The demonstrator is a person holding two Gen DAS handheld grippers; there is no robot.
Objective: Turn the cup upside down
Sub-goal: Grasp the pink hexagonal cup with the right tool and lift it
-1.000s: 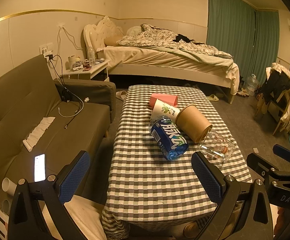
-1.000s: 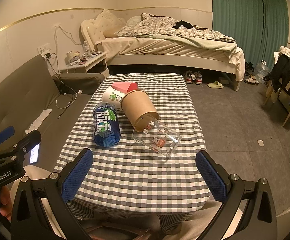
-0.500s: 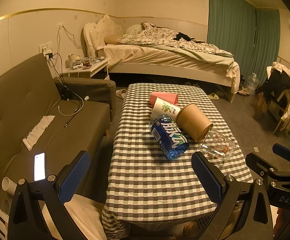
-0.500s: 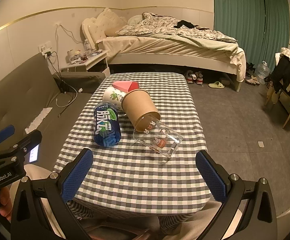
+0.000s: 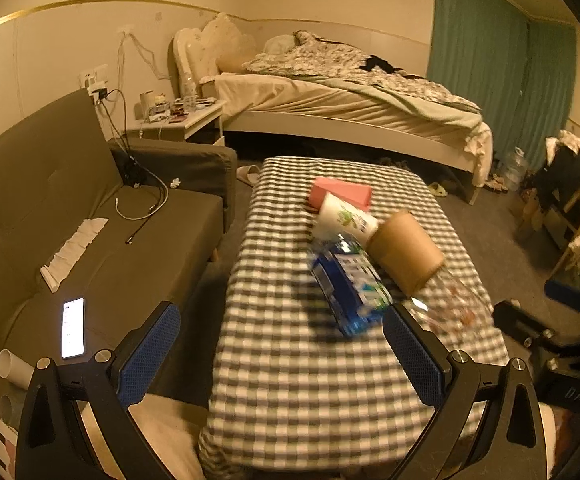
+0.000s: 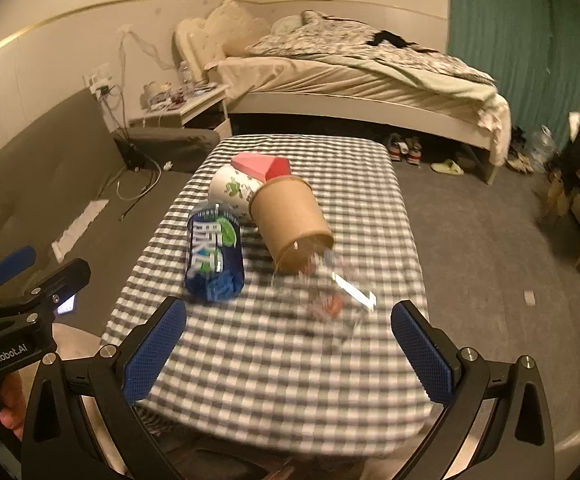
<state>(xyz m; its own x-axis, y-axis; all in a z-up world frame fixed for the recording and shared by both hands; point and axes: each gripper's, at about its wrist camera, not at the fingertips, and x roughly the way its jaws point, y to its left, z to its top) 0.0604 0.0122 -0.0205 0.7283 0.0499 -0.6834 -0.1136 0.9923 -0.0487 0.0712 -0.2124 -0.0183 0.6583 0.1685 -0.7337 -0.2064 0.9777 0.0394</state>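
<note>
A clear glass cup [image 6: 325,296] with small printed figures lies on its side on the checked table [image 6: 274,364], its image blurred; it also shows in the left wrist view [image 5: 453,300]. A brown paper cup [image 6: 290,224] lies on its side just behind it, also seen in the left wrist view [image 5: 405,252]. A white printed cup [image 6: 236,192] lies behind that. My right gripper [image 6: 286,354] is open and empty, near the table's front edge, in front of the glass. My left gripper [image 5: 282,356] is open and empty over the table's front left part.
A blue-labelled bottle [image 6: 214,256] lies beside the cups and a pink box [image 6: 260,164] behind them. A grey sofa [image 5: 50,216] with a lit phone [image 5: 73,327] stands left of the table. A bed [image 5: 341,96] is behind, a chair with clothes [image 5: 569,184] at right.
Both grippers have moved forward toward the table; the cups and bottle appear larger and blurred. Nothing has been taken hold of and both jaws stay open.
</note>
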